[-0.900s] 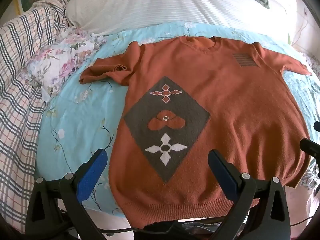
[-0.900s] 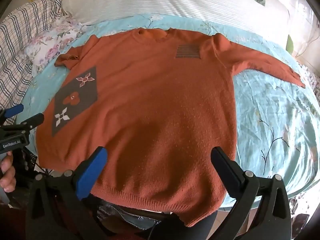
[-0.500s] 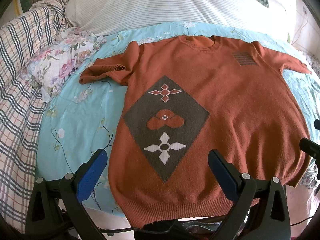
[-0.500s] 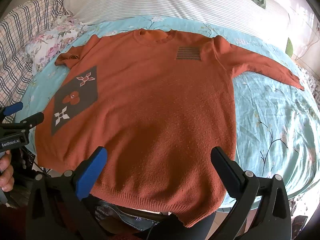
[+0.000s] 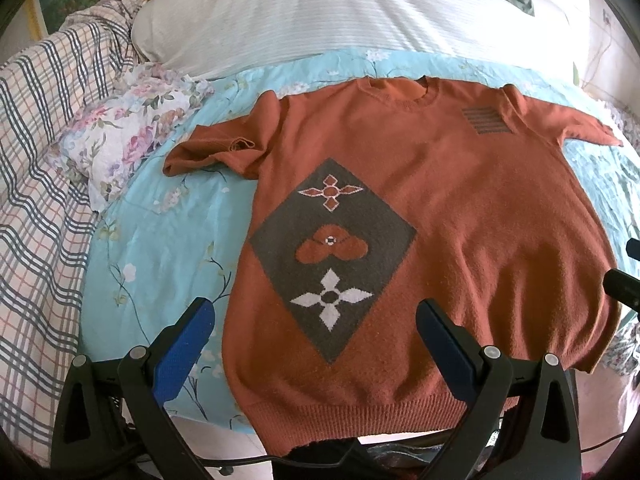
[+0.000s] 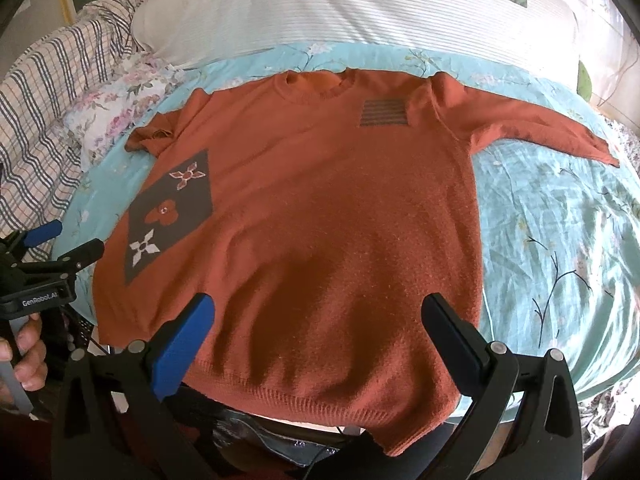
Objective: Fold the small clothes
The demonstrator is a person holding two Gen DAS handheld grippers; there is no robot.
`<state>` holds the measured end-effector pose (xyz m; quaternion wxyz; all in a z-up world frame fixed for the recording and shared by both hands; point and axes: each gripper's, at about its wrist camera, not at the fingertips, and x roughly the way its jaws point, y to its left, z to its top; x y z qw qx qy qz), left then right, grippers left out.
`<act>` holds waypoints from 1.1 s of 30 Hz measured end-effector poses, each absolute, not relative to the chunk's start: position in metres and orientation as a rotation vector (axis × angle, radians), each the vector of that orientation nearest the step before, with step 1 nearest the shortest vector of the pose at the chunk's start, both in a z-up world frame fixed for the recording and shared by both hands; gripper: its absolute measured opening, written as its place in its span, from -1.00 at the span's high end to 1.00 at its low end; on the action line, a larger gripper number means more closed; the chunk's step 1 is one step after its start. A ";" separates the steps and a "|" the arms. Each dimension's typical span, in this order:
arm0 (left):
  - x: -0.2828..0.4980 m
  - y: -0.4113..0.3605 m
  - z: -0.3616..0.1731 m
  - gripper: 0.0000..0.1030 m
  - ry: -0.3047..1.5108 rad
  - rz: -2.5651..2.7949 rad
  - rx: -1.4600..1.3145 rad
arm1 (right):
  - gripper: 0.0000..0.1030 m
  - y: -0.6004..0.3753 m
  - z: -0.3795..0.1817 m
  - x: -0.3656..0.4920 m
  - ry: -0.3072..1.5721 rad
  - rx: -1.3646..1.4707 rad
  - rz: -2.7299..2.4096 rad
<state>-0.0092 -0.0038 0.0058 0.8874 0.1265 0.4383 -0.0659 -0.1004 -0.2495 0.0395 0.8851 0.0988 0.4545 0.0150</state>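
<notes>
Your left gripper (image 5: 314,322), black-framed with blue pads, hangs above the near hem with its jaws spread wide and nothing between them. Your right gripper (image 6: 318,318), the same build, is likewise fully released over the hem, empty.

From the left as you see it: a checked blanket in cream, navy and red (image 5: 36,184) is heaped along the bed's edge, and a crumpled white floral cloth with pink blooms (image 5: 120,140) lies just beside it. Both rest on the pale turquoise bedsheet printed with branches and blossoms (image 5: 160,248).

The rust-orange knitted sweater (image 5: 480,216) lies flat and face up on that sheet, collar away from you, ribbed hem at the near edge of the bed and slightly overhanging it. Its left sleeve (image 5: 208,152) is bunched and folded short near the shoulder (the cuff end looks tucked under, though you can't tell exactly how). On the left half of the chest sits a dark grey diamond panel with three flower motifs (image 5: 332,252). Near the right shoulder there is a small grey striped patch (image 5: 486,120). The right sleeve (image 6: 540,124) stretches out straight across the sheet.

Beyond the collar a white finely striped pillow (image 5: 340,12) spans the far side. In the right wrist view your left hand (image 6: 24,354) shows at the left edge, wrapped around the other tool's handle.
</notes>
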 end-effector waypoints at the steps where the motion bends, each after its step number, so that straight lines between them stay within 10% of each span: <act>1: -0.010 -0.004 0.006 -0.96 0.911 -0.137 0.262 | -0.99 -0.249 0.040 -0.101 0.943 0.208 0.035; 33: -0.011 0.000 0.009 -0.96 0.863 -0.121 0.266 | -0.99 -0.245 0.046 -0.102 0.937 0.225 0.063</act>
